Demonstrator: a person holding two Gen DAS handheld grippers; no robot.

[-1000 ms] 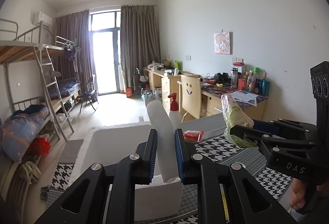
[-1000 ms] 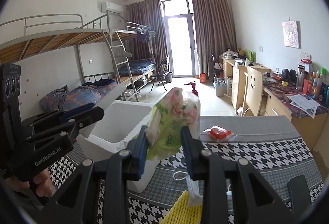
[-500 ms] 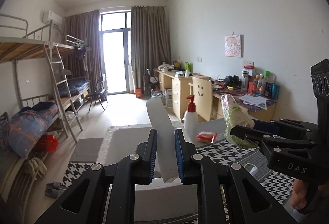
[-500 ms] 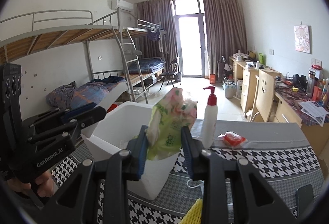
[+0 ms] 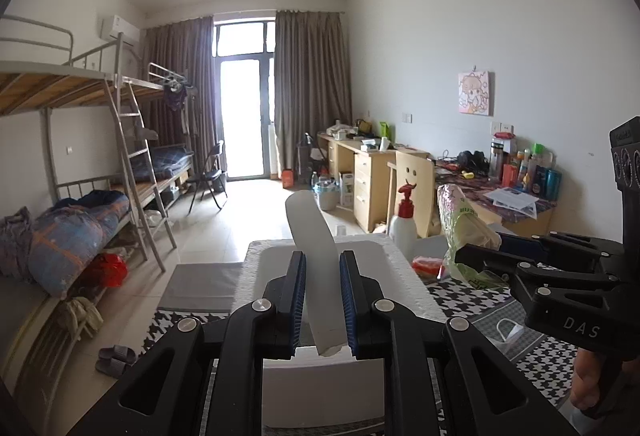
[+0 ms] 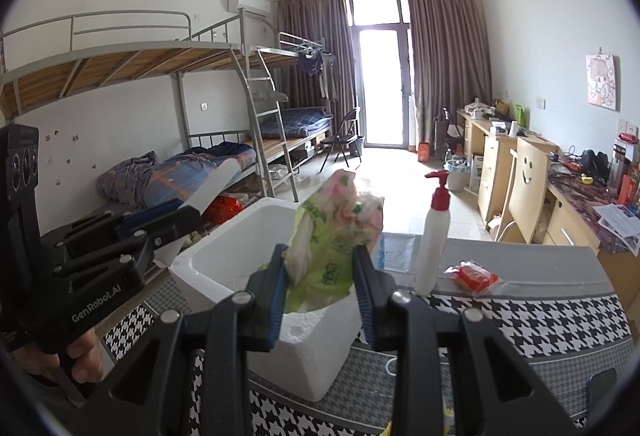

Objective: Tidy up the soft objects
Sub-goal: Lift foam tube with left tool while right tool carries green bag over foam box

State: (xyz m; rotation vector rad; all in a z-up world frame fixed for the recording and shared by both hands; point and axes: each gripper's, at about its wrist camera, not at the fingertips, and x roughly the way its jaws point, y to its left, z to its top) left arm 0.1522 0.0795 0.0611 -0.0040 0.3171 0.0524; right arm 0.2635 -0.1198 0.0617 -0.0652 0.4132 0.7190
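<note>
Left gripper clamped on a white foam strip, jaws pressed to both its sides, strip rising tilted between the blue pads and poking up above the white foam box; in the right wrist view the same gripper seen from the side at the left, strip slanting up out of it, a hand wrapped round its handle below.

Right gripper clamped on a crumpled green-and-pink plastic packet, jaws squeezing its lower part, packet bulging up above the pads and held over the near corner of the box; from the left wrist view, the same gripper reaching in from the right with the packet standing up out of it, just beside the box's right edge.

Box open-topped, sitting on a houndstooth-patterned table cover; inside of the box mostly hidden behind the grippers; cannot tell what lies in it.

Behind the box, a white pump bottle with a red top upright on the table; near it, to its right, a small red packet lying flat; apart from the box, neither touching it.
</note>
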